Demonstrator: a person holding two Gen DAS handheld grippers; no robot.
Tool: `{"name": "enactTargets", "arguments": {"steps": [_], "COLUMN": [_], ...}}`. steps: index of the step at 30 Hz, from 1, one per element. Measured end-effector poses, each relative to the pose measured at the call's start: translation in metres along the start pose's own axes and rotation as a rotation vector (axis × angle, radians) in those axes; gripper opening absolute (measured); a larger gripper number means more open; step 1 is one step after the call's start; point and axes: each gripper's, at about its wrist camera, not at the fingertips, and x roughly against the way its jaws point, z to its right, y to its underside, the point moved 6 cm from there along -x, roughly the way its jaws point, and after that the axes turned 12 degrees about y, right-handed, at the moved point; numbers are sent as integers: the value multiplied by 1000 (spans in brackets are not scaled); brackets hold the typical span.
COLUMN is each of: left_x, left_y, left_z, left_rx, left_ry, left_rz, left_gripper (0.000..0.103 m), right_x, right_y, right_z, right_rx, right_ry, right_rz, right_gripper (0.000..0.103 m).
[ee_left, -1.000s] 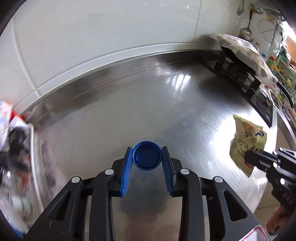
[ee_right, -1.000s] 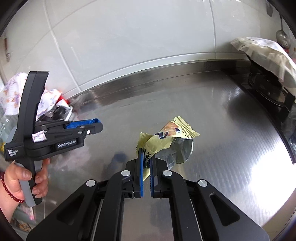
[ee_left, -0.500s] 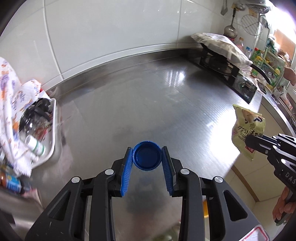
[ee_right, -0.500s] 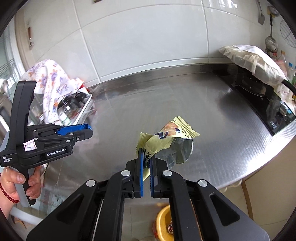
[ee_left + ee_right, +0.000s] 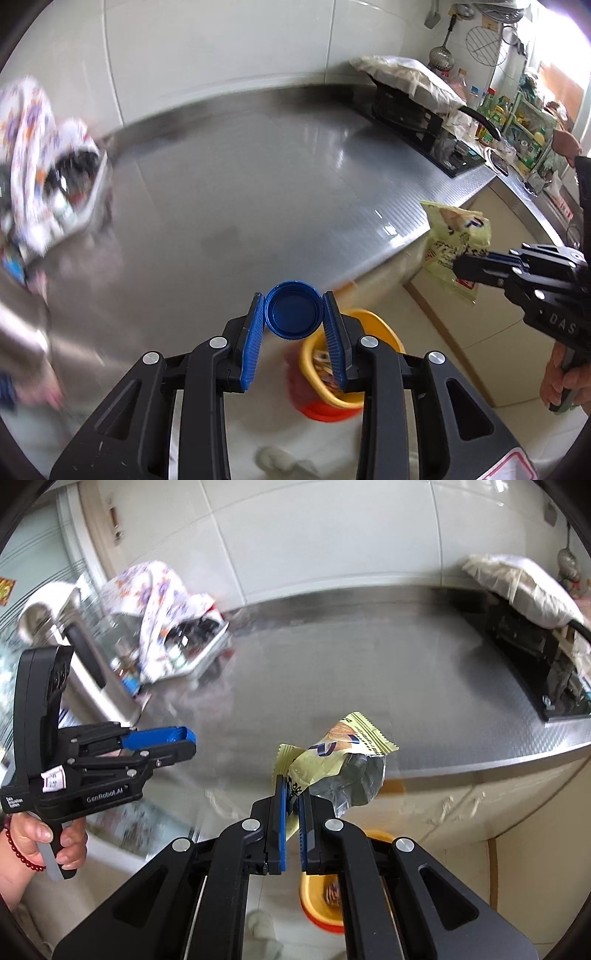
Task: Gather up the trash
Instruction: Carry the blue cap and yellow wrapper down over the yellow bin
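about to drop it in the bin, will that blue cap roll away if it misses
Probably. The blue cap is round and looks rigid, so on edge it could roll. It seems light, likely bouncing. The left gripper pinches only its rim, above the yellow bin.

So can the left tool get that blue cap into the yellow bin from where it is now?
Probably yes. The left tool holds the blue cap over the yellow bin on the floor, and nothing appears to lie between them.

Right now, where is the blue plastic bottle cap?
The round blue plastic bottle cap is clamped in the left claw, centred in the left wrist view, past the steel counter edge and above the yellow bin on the floor.
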Motion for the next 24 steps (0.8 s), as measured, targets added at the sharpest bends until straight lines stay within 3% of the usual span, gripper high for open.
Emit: {"name": "enactTargets", "arguments": {"steps": [6,11,16,24], "left_x": [-35,-88,-131,-196], "left_y": [55,94,111,126], "left_z": [44,61,59,32], "left_rx": [105,196,196,225], "left_ry": [10,21,25,30], "left_rz": [-65,-189,-269,-317], "left_gripper": [31,31,31,31], "right_x": [-7,-35,-62,-126], "right_y": [48,96,127,161], "right_z": [31,56,73,84], "right_rx": [92,107,83,56], "right_ry": [-77,-103,-113,-120], "right_rz": [-107,-225,-287,-353], "right_gripper": [6,6,6,6]}}
